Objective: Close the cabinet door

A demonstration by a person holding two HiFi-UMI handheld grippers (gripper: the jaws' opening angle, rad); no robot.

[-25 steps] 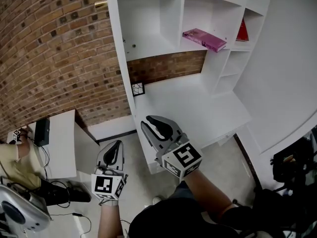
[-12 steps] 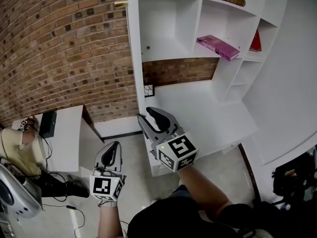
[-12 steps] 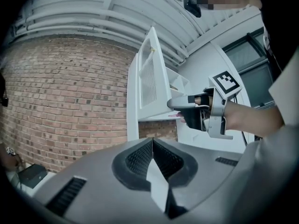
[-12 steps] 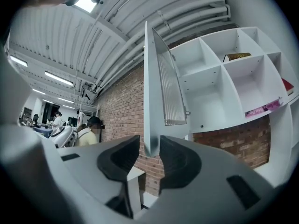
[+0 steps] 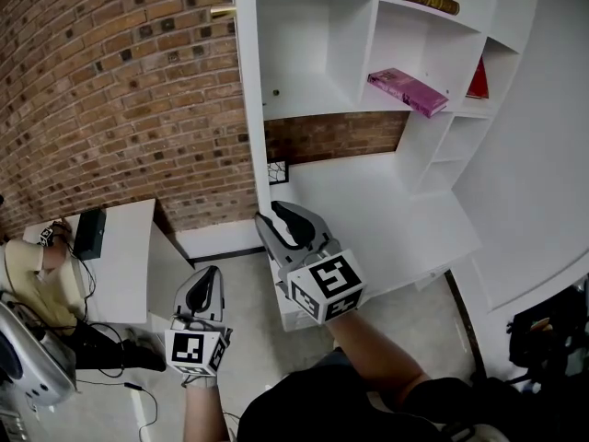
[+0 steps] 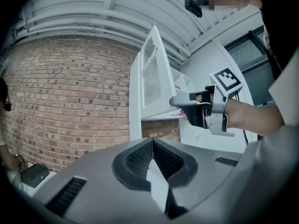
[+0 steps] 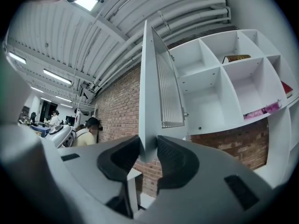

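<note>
We log: right gripper (image 7: 149,153), jaws just opened, pinching cabinet door (image 7: 147,78) edge; left gripper (image 6: 153,146) pressed together, empty; pink book (image 5: 406,91) shelved.

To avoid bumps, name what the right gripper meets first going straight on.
The cabinet door: its lower corner stands between the right gripper's jaws, which have just been opening, and seems to touch both pads, so going on only seats it deeper.

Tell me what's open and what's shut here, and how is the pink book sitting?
cabinet door: open, swung wide out.
right gripper: fingers just opened wider, now clamped on the door's lower corner.
left gripper: fingers shut, holding nothing.
pink book: lying flat.
</note>
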